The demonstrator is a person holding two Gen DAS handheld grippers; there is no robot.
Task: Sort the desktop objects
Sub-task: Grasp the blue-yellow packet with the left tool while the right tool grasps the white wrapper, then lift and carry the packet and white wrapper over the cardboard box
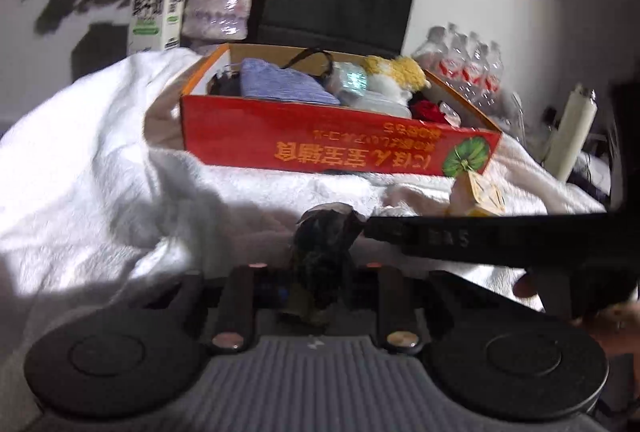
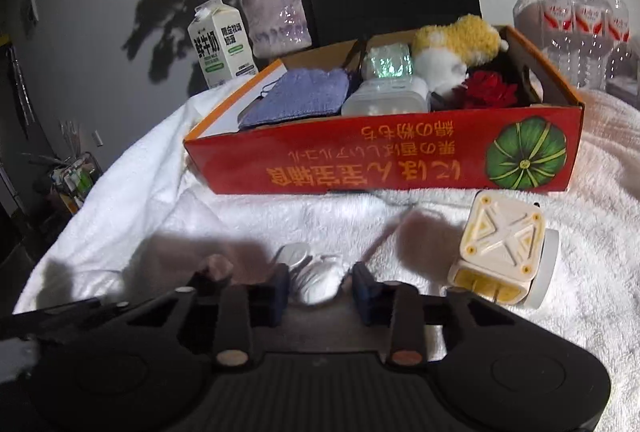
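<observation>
Red box [image 2: 384, 160] of sorted items sits on my white-toweled surface [image 2: 200, 216]. My left tool [image 1: 324, 272] grips a dark object [image 1: 320, 252]; my right tool [image 2: 320, 284] brackets a white cable bundle [image 2: 316, 278].

- The bench cover [image 2: 224, 220] is thick white cloth with a fluffy, towel-like pile.
- The red box [image 2: 384, 152] is printed cardboard, slightly glossy outside and plain brown inside.
- Inside it, a blue cloth [image 2: 300, 98] looks knitted and rough.
- The yellow and white plush toy [image 2: 456, 44] is fuzzy.
- The clear container [image 2: 384, 100] is frosted plastic.
- The milk carton [image 2: 222, 42] is smooth coated paper.
- The water bottles [image 2: 576, 20] are glossy clear plastic in shrink wrap.
- The cream cube [image 2: 502, 240] is smooth, hard plastic.
- The vase [image 2: 276, 16] is shiny and translucent.
- The right gripper [image 2: 322, 282] is matt black plastic with ribbed housing and blue fingers [image 2: 362, 284].
</observation>
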